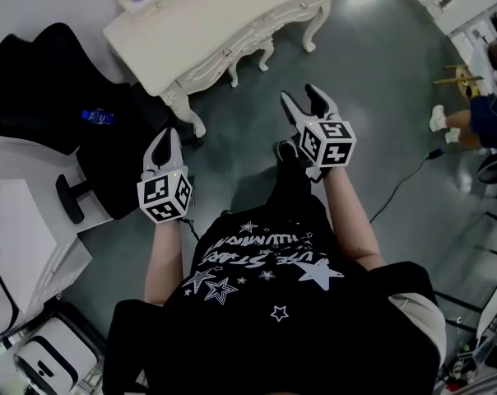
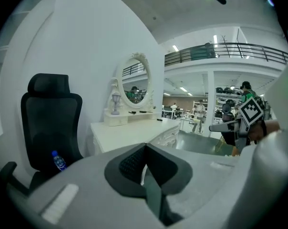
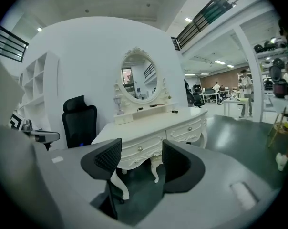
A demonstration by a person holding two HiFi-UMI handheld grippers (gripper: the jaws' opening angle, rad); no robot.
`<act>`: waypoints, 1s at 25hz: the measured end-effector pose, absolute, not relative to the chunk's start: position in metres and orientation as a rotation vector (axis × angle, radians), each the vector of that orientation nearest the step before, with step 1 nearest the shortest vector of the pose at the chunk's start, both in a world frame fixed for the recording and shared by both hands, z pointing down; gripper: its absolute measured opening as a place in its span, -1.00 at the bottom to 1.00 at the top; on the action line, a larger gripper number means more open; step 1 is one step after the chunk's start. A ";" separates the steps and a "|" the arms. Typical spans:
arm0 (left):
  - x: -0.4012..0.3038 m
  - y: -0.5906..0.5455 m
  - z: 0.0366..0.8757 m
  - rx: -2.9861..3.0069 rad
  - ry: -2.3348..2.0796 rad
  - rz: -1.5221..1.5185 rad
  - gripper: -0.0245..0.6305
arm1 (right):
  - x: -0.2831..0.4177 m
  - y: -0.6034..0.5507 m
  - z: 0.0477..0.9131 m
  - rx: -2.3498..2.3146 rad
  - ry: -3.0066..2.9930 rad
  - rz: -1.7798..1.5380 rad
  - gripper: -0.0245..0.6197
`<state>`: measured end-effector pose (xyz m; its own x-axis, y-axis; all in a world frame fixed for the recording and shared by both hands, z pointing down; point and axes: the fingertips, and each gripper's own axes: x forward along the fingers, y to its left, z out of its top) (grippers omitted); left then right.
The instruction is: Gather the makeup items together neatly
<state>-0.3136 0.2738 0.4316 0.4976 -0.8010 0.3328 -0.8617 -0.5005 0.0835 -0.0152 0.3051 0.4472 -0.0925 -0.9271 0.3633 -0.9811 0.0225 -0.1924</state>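
My left gripper (image 1: 168,136) is pressed together and empty. My right gripper (image 1: 300,95) is spread with nothing between its jaws. Open grey floor (image 1: 372,72) runs ahead to the white dressing table (image 3: 144,125), with a black chair (image 3: 79,123) off its left edge. Small dark makeup items (image 3: 153,106) lie at the back, below the mirror (image 3: 139,82).

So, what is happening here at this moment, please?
A person stands a little away from a white dressing table, a gripper in each hand. The left gripper is shut and empty; the right gripper has its jaws apart, nothing between them. Both point toward the table. Nothing on it is touched yet; a few small dark items lie by its oval mirror.
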 end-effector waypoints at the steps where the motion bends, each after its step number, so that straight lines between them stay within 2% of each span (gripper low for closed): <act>1: -0.301 0.260 0.430 2.485 -1.446 0.366 -0.92 | -0.001 0.288 0.448 1.994 -2.165 0.609 -0.01; 7: -0.218 0.190 0.420 2.383 -1.601 0.346 -0.92 | 0.087 0.203 0.450 1.852 -2.274 0.663 -0.01; 13: -0.170 0.147 0.419 2.209 -1.775 0.302 -0.92 | 0.147 0.126 0.456 1.672 -2.348 0.664 -0.01; 25: -0.132 0.103 0.429 2.080 -1.841 0.271 -0.92 | 0.186 0.030 0.477 1.561 -2.348 0.674 -0.01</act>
<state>-0.1323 0.1026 0.4289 0.1384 -0.9200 0.3668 -0.9866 -0.0958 0.1321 0.1863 0.0299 0.4768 -0.3993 -0.8037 0.4413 -0.9154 0.3222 -0.2415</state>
